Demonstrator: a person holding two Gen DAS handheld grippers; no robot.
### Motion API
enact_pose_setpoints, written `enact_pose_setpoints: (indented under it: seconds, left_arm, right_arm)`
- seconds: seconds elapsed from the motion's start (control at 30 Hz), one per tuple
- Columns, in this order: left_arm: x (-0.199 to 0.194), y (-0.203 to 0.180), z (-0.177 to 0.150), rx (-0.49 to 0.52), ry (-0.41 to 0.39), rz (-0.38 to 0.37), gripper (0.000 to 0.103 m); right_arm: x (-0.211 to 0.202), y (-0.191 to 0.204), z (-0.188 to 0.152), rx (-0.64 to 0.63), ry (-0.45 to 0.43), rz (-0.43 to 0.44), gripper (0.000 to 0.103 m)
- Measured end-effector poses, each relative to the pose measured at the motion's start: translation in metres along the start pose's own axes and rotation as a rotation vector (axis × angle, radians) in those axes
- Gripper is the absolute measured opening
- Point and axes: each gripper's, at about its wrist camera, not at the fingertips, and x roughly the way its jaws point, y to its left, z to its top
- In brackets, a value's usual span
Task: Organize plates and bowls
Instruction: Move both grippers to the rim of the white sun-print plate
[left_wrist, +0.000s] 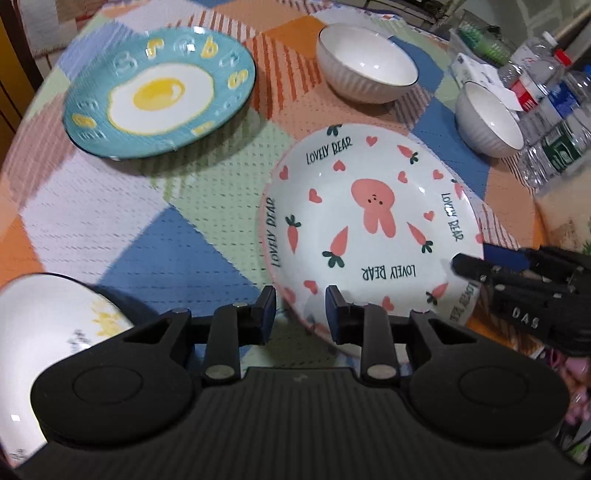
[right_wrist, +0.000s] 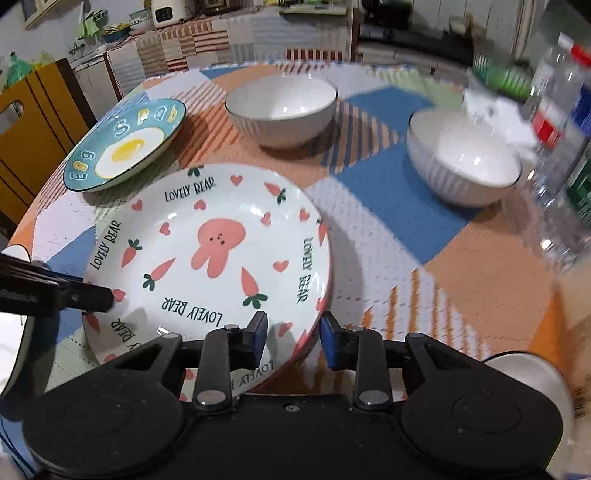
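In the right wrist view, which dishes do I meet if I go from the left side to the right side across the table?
Egg plate → rabbit plate → first white bowl → second white bowl. After them come the water bottles at the right edge.

open right gripper (right_wrist: 293, 334) astride rabbit plate (right_wrist: 207, 254) rim

The left gripper (left_wrist: 301, 314) and right gripper (right_wrist: 293, 338) both hang low with jaws parted, the 2 fingers of each apart, their tips angled in toward each other.
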Motion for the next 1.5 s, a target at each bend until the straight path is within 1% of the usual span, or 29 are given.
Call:
enact_pose_setpoints:
  seconds: [0.07, 0.17, 0.23, 0.4, 0.5, 0.57, 0.63, 0.7, 0.77, 0.87, 0.9, 0.93, 0.97, 1.0, 1.03, 1.07, 1.13, 1.17, 1.2, 1.27, 1.33, 1.37, 1.47, 1.5]
  left_arm:
    - [-0.012, 0.0, -0.002, 0.034, -0.003, 0.015, 0.027]
    - [-0.03, 0.001, -0.009, 0.073, -0.001, 0.029, 0.027]
    - [-0.042, 0.001, -0.015, 0.099, -0.006, 0.048, 0.027]
    - [-0.074, 0.001, -0.035, 0.159, -0.026, 0.084, 0.029]
    - [-0.094, 0.003, -0.048, 0.197, -0.027, 0.095, 0.03]
    - [-0.107, 0.006, -0.057, 0.216, -0.026, 0.099, 0.03]
    - [-0.119, 0.009, -0.066, 0.236, -0.023, 0.106, 0.032]
    - [-0.13, 0.015, -0.075, 0.251, -0.02, 0.116, 0.036]
    - [-0.141, 0.023, -0.082, 0.262, -0.018, 0.117, 0.046]
    - [-0.154, 0.036, -0.091, 0.277, -0.022, 0.111, 0.047]
    - [-0.159, 0.043, -0.094, 0.28, -0.026, 0.103, 0.047]
    - [-0.163, 0.049, -0.097, 0.278, -0.029, 0.097, 0.049]
    - [-0.167, 0.057, -0.099, 0.276, -0.033, 0.095, 0.054]
    - [-0.17, 0.063, -0.102, 0.281, -0.037, 0.097, 0.058]
    - [-0.172, 0.069, -0.105, 0.295, -0.047, 0.104, 0.065]
    - [-0.174, 0.074, -0.107, 0.316, -0.056, 0.119, 0.068]
    - [-0.174, 0.084, -0.112, 0.368, -0.068, 0.155, 0.068]
    - [-0.173, 0.089, -0.113, 0.39, -0.066, 0.163, 0.068]
    - [-0.171, 0.095, -0.114, 0.401, -0.064, 0.16, 0.068]
    - [-0.17, 0.104, -0.115, 0.409, -0.093, 0.123, 0.069]
    - [-0.169, 0.112, -0.114, 0.42, -0.128, 0.106, 0.069]
    - [-0.167, 0.114, -0.114, 0.431, -0.138, 0.107, 0.069]
    - [-0.158, 0.118, -0.11, 0.5, -0.152, 0.131, 0.069]
    - [-0.153, 0.12, -0.108, 0.523, -0.145, 0.142, 0.069]
  right_arm:
    - [-0.01, 0.0, 0.002, -0.012, -0.015, 0.008, 0.037]
    - [-0.032, 0.004, 0.003, -0.032, -0.049, 0.059, 0.037]
    - [-0.046, 0.009, 0.003, -0.05, -0.061, 0.068, 0.037]
    - [-0.08, 0.03, -0.001, -0.109, -0.099, 0.119, 0.041]
    - [-0.099, 0.047, -0.006, -0.169, -0.119, 0.113, 0.044]
    - [-0.11, 0.059, -0.01, -0.218, -0.123, 0.107, 0.045]
    - [-0.119, 0.069, -0.014, -0.254, -0.124, 0.124, 0.046]
    - [-0.129, 0.082, -0.019, -0.294, -0.13, 0.147, 0.05]
    - [-0.138, 0.095, -0.023, -0.337, -0.141, 0.174, 0.05]
    - [-0.148, 0.116, -0.029, -0.394, -0.155, 0.228, 0.051]
    - [-0.15, 0.122, -0.032, -0.412, -0.164, 0.242, 0.054]
    - [-0.151, 0.13, -0.034, -0.434, -0.174, 0.252, 0.056]
    - [-0.151, 0.136, -0.036, -0.453, -0.183, 0.259, 0.063]
    - [-0.151, 0.142, -0.038, -0.468, -0.192, 0.265, 0.064]
    - [-0.15, 0.149, -0.04, -0.488, -0.203, 0.273, 0.064]
    - [-0.149, 0.154, -0.041, -0.503, -0.208, 0.279, 0.064]
    - [-0.145, 0.165, -0.045, -0.538, -0.22, 0.301, 0.065]
    - [-0.143, 0.171, -0.045, -0.55, -0.23, 0.309, 0.068]
    - [-0.139, 0.175, -0.046, -0.558, -0.243, 0.313, 0.072]
    - [-0.128, 0.18, -0.05, -0.556, -0.292, 0.311, 0.074]
    - [-0.115, 0.184, -0.052, -0.525, -0.314, 0.305, 0.074]
    - [-0.107, 0.186, -0.053, -0.5, -0.314, 0.318, 0.074]
    - [-0.083, 0.185, -0.052, -0.405, -0.296, 0.386, 0.074]
    - [-0.074, 0.184, -0.05, -0.362, -0.272, 0.406, 0.074]
